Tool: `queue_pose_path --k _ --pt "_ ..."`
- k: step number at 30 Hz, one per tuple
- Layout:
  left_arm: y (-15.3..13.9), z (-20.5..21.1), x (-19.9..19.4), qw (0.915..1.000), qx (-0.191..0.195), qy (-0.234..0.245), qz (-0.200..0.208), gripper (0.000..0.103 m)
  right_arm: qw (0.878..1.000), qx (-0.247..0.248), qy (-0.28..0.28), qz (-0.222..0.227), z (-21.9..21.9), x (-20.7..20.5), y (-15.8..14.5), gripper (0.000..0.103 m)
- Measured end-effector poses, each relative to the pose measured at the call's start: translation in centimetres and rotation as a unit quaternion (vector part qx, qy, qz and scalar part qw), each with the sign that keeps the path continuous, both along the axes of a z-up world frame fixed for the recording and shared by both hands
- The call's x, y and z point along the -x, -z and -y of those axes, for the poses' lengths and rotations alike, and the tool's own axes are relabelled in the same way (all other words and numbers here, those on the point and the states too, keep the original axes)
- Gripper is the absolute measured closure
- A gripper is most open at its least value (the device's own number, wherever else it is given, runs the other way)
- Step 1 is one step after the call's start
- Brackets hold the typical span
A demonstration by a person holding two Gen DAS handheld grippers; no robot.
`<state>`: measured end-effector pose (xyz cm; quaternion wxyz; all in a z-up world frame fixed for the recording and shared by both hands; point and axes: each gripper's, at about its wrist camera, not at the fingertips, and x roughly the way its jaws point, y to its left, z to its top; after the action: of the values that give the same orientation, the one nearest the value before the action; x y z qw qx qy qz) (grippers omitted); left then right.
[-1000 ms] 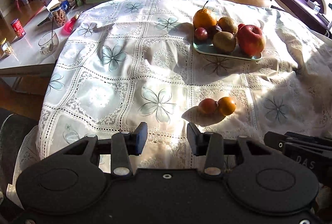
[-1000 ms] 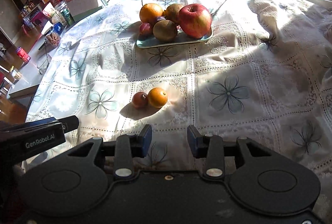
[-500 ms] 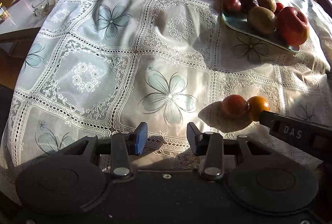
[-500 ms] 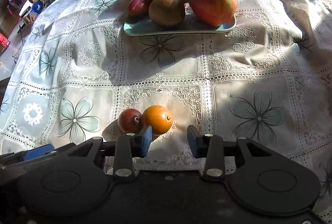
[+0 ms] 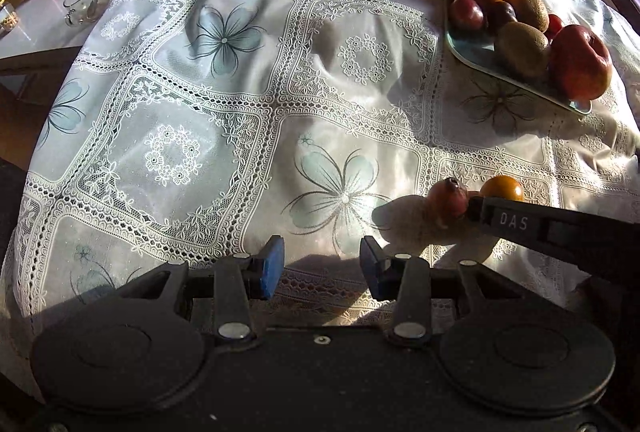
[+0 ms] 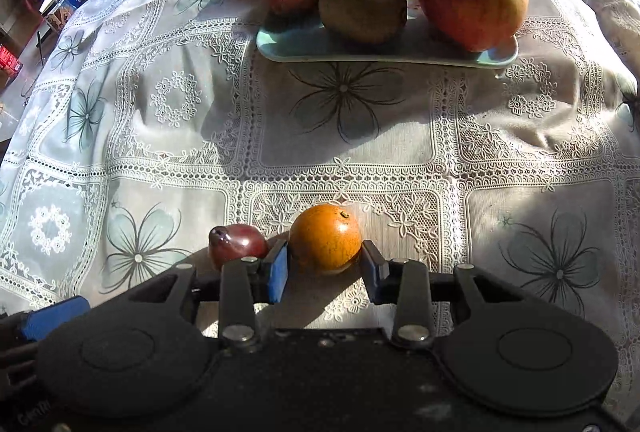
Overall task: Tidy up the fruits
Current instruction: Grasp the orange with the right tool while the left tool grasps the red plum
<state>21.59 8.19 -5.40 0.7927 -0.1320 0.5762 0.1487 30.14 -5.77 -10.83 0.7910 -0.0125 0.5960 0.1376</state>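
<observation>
Sunlit lace tablecloth [image 6: 344, 152] with printed flowers covers the table, and cluttered shelves sit in the dim background. Directly between the spread fingers of the right claw [image 6: 325, 266] sits the small orange [image 6: 325, 237], resting on the cloth; the pads flank it closely on both sides, though whether they touch its skin yet I cannot tell. Just left of the claw's left finger, nearly against it, lies a small red fruit [image 6: 236, 244]. Straight ahead of this claw, well beyond the orange, stands the pale green tray [image 6: 296, 46] already heaped with fruit. The left claw [image 5: 322, 266] is also spread, holds nothing, and hovers over bare cloth with both loose fruits off to its right. So the right claw is the nearer one, and closing on the orange looks like the coming move.
</observation>
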Motion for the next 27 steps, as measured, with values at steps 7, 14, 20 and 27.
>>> queue_pose_path --k 7,14,20,27 --pt "0.2 1.3 -0.4 0.9998 -0.004 0.017 0.003 0.053 0.999 0.005 0.049 0.015 1.6 0.1 -0.9 0.065" --pt "-0.3 2.9 -0.9 0.9992 -0.009 0.035 0.014 0.053 0.997 0.017 0.069 0.036 3.3 0.8 -2.1 0.065" --pt "-0.5 3.9 -1.6 0.9984 -0.009 0.052 0.023 0.053 0.996 0.012 0.075 0.048 4.6 1.7 -2.9 0.065" --pt "-0.6 4.0 -2.8 0.9958 -0.003 0.077 0.05 0.053 0.994 -0.005 0.096 0.05 5.6 1.6 -2.6 0.065"
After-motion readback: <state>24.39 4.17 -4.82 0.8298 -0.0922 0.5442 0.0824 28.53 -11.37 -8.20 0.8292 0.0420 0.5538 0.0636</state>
